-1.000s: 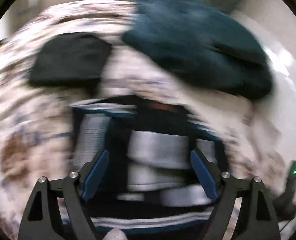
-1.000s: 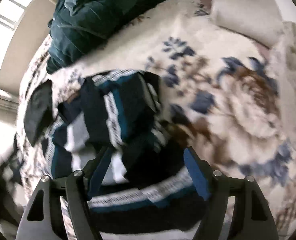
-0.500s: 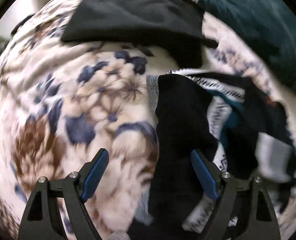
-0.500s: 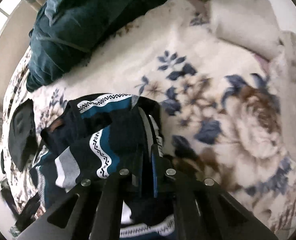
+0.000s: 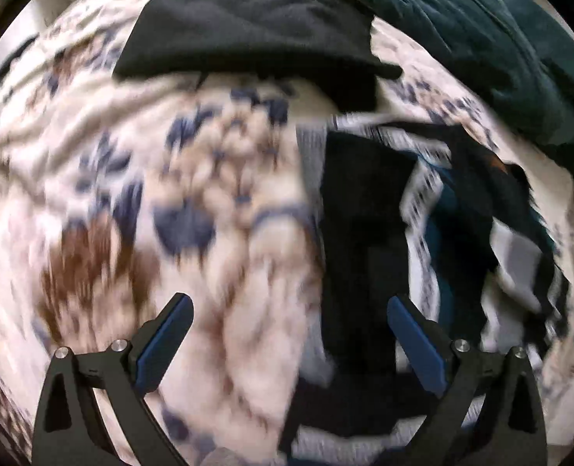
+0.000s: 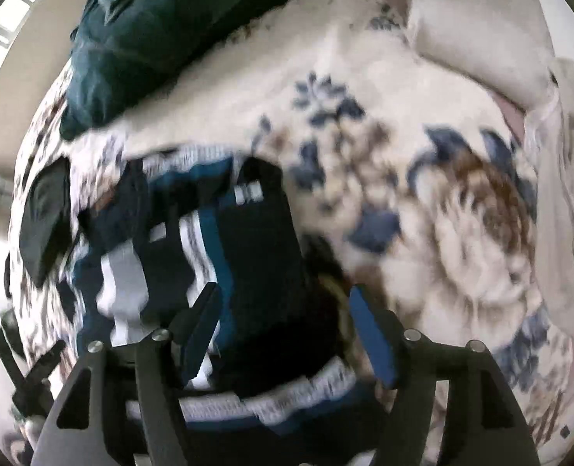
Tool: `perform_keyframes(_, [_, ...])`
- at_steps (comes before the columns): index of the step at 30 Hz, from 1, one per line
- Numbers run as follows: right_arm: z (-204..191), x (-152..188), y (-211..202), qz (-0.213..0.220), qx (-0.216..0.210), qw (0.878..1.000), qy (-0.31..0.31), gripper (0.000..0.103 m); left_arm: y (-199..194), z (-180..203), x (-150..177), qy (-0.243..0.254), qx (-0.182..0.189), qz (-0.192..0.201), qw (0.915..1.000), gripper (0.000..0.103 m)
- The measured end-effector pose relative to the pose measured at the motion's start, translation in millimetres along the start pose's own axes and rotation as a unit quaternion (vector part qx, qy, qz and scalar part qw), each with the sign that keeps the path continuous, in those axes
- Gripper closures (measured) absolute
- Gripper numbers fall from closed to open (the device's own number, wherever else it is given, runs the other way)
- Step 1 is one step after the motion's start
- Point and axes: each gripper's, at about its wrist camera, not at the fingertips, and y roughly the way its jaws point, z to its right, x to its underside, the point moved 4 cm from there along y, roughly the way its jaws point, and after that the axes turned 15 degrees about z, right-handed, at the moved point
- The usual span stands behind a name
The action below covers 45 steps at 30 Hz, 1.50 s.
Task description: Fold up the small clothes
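Note:
A dark navy garment (image 5: 368,248) with teal, white and grey patterned bands lies partly folded on a floral blanket (image 5: 193,209). In the left wrist view it lies right of centre; my left gripper (image 5: 289,320) is open and empty, its right finger over the garment's dark edge. In the right wrist view the garment (image 6: 248,240) lies at lower left. My right gripper (image 6: 285,312) is open just above its dark folded panel, holding nothing. Both views are motion-blurred.
A folded black cloth (image 5: 248,27) lies beyond the garment. A heap of dark teal fabric (image 5: 493,39) lies at the back right, also in the right wrist view (image 6: 151,31). A pale pillow (image 6: 477,35) and light bedding lie at the right.
My right gripper was open, shut on the garment half a second ago, and has opened again. My left gripper swung left off the garment and stays open.

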Motion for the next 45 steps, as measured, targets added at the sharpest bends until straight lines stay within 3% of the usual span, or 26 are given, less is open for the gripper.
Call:
perform_keyframes(3, [31, 46, -6, -0.037, 0.023, 0.999, 0.000, 0.033, -19, -8, 48, -0.024, 0.015, -0.037, 0.9989, 0.001])
perform_keyframes(7, [88, 114, -9, -0.089, 0.061, 0.994, 0.022, 0.033, -32, -12, 143, -0.018, 0.011, -0.104, 0.9944, 0.001])
perform_keyframes(10, [116, 154, 0, -0.122, 0.049, 0.989, 0.069, 0.033, -33, -16, 191, -0.013, -0.002, -0.122, 0.9924, 0.002])
perform_keyframes(11, [119, 163, 2, -0.121, 0.023, 0.988, 0.090, 0.040, -35, -12, 199, -0.001, -0.001, -0.110, 0.9939, 0.009])
perform_keyframes(12, [119, 168, 2, -0.112, 0.002, 0.988, 0.102, 0.057, -38, -9, 201, 0.012, -0.001, -0.093, 0.9956, 0.017])
perform_keyframes(13, [117, 170, 2, -0.104, 0.000, 0.990, 0.098, 0.069, -42, -5, 202, 0.024, 0.001, -0.076, 0.9968, 0.037])
perform_keyframes(14, [115, 172, 1, -0.097, 0.007, 0.992, 0.084, 0.093, -44, -3, 203, 0.029, 0.003, -0.070, 0.9971, 0.065])
perform_keyframes(16, [115, 172, -7, -0.075, 0.028, 0.994, 0.072, 0.097, -54, -1, 203, 0.038, 0.013, -0.056, 0.9976, 0.092])
perform_keyframes(18, [126, 169, -16, -0.057, 0.049, 0.994, 0.082, 0.097, -59, -4, 206, 0.039, 0.011, -0.058, 0.9975, 0.096])
perform_keyframes(20, [123, 171, -8, -0.107, 0.030, 0.991, 0.078, 0.097, -58, -11, 210, 0.015, 0.014, -0.084, 0.9963, 0.093])
perform_keyframes(23, [89, 148, -13, -0.142, 0.031, 0.989, -0.016, 0.092, -66, -5, 187, -0.002, 0.032, -0.114, 0.9930, 0.086])
perform_keyframes(24, [75, 133, -19, -0.136, 0.030, 0.989, -0.047, 0.084, -72, -2, 175, -0.001, 0.039, -0.109, 0.9932, 0.083])
perform_keyframes(25, [63, 119, -25, -0.122, 0.024, 0.990, -0.063, 0.077, -82, 6, 150, -0.003, 0.056, -0.089, 0.9944, 0.071])
perform_keyframes(26, [44, 95, -33, -0.093, 0.008, 0.992, -0.083, 0.058, -87, 12, 132, -0.002, 0.065, -0.070, 0.9954, 0.053])
perform_keyframes(27, [29, 77, -37, -0.072, -0.006, 0.993, -0.093, 0.049, -91, 22, 104, 0.001, 0.078, -0.042, 0.9961, 0.043])
perform_keyframes(28, [10, 53, -37, -0.052, -0.023, 0.993, -0.104, 0.047, -87, 32, 78, 0.009, 0.084, -0.020, 0.9962, 0.031])
perform_keyframes(31, [-50, -22, -10, -0.019, -0.059, 0.989, -0.131, 0.047, -47, 76, -12, 0.060, 0.099, 0.021, 0.9930, 0.031])
perform_keyframes(33, [-98, -62, 23, -0.002, -0.062, 0.985, -0.160, 0.047, -15, 97, -54, 0.102, 0.095, 0.028, 0.9898, 0.031])
perform_keyframes(36, [-157, -110, 86, -0.012, -0.051, 0.977, -0.208, 0.047, 42, 144, -99, 0.181, 0.102, 0.003, 0.9781, 0.031])
perform_keyframes(40, [-197, -132, 148, -0.046, -0.027, 0.966, -0.253, 0.047, 106, 175, -116, 0.259, 0.107, -0.050, 0.9587, 0.031])
perform_keyframes(43, [-209, -133, 184, -0.092, -0.023, 0.960, -0.265, 0.047, 138, 188, -107, 0.294, 0.104, -0.081, 0.9467, 0.031])
perform_keyframes(45, [-210, -135, 195, -0.100, -0.023, 0.962, -0.255, 0.049, 143, 190, -103, 0.304, 0.110, -0.078, 0.9430, 0.042])
